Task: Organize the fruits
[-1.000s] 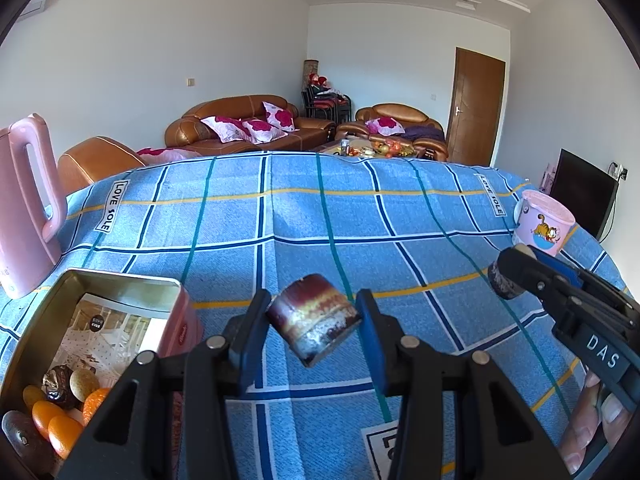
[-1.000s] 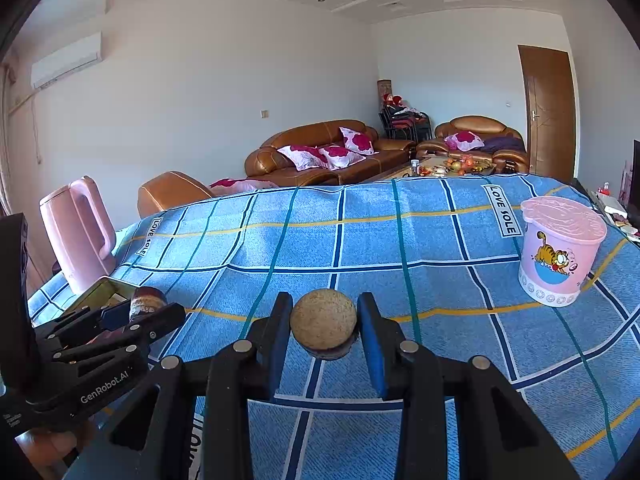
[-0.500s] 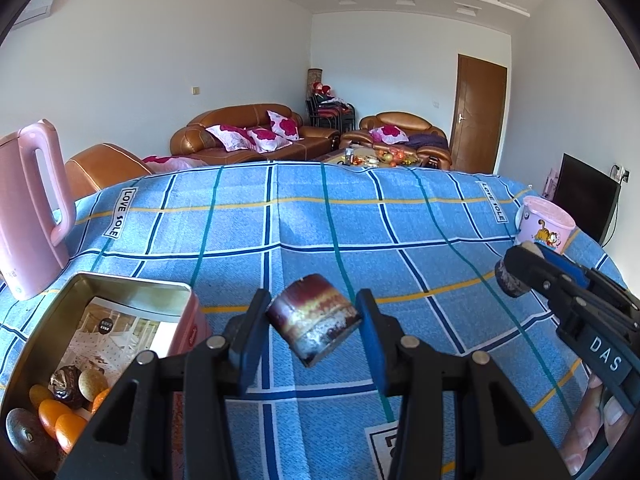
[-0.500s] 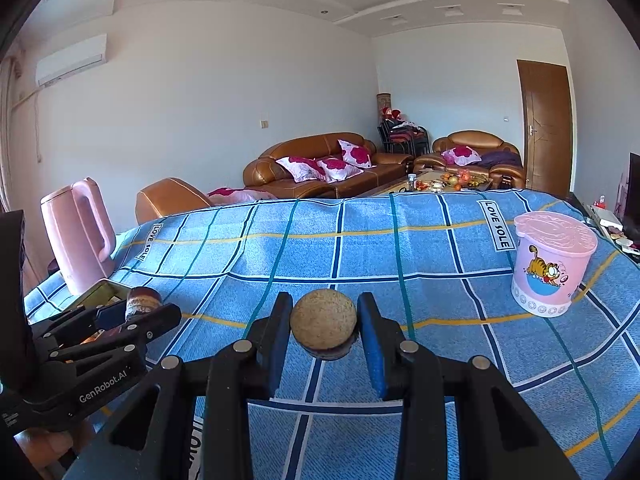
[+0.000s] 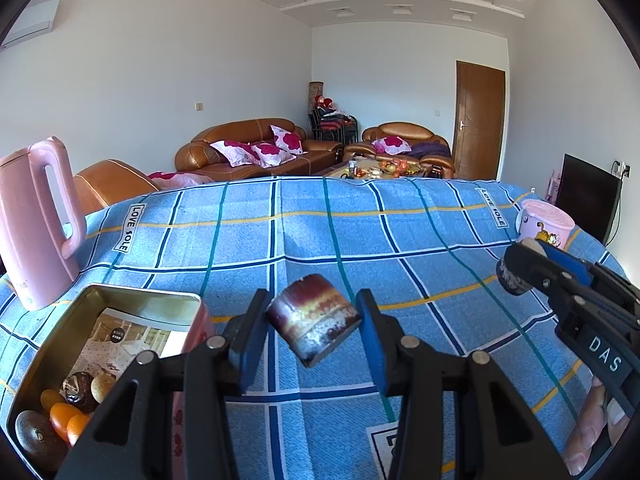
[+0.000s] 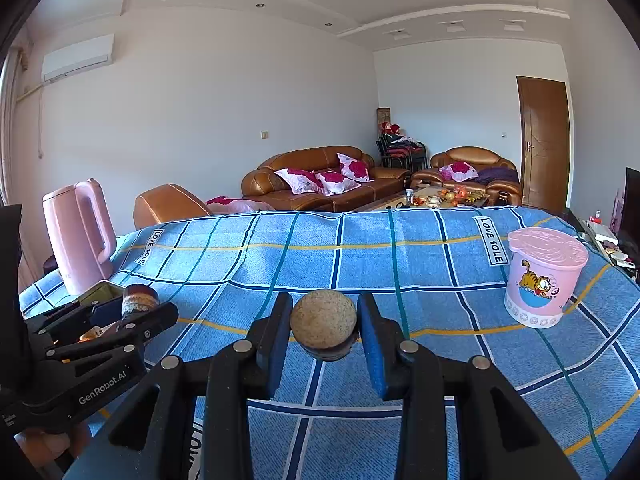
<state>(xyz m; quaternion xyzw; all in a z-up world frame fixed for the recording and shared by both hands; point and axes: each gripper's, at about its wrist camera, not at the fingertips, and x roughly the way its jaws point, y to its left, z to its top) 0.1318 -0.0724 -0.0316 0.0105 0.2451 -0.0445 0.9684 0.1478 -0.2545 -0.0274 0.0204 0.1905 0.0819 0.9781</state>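
Note:
My left gripper [image 5: 314,312] is shut on a dark red and brown cylinder-shaped fruit piece [image 5: 316,320], held tilted above the blue checked tablecloth [image 5: 360,232]. To its lower left stands an open metal tin [image 5: 140,292] with small oranges [image 5: 64,416] and several brown fruits in its near end. In the right wrist view my right gripper [image 6: 324,316] is shut on a round tan fruit [image 6: 323,318]. The left gripper [image 6: 136,300] shows at the left there, over the tin. The right gripper [image 5: 516,268] shows at the right edge of the left wrist view.
A pink kettle [image 5: 36,220] stands at the table's left, behind the tin. A lidded pink cup with a cat picture [image 6: 544,276] stands at the right. Brown sofas [image 6: 320,176] and a door [image 6: 544,140] lie beyond the table. A hand [image 5: 592,432] holds the right gripper.
Both wrist views have tipped up a little, so the table sits lower in the frames. Both grips are unchanged and neither hand has shifted much.

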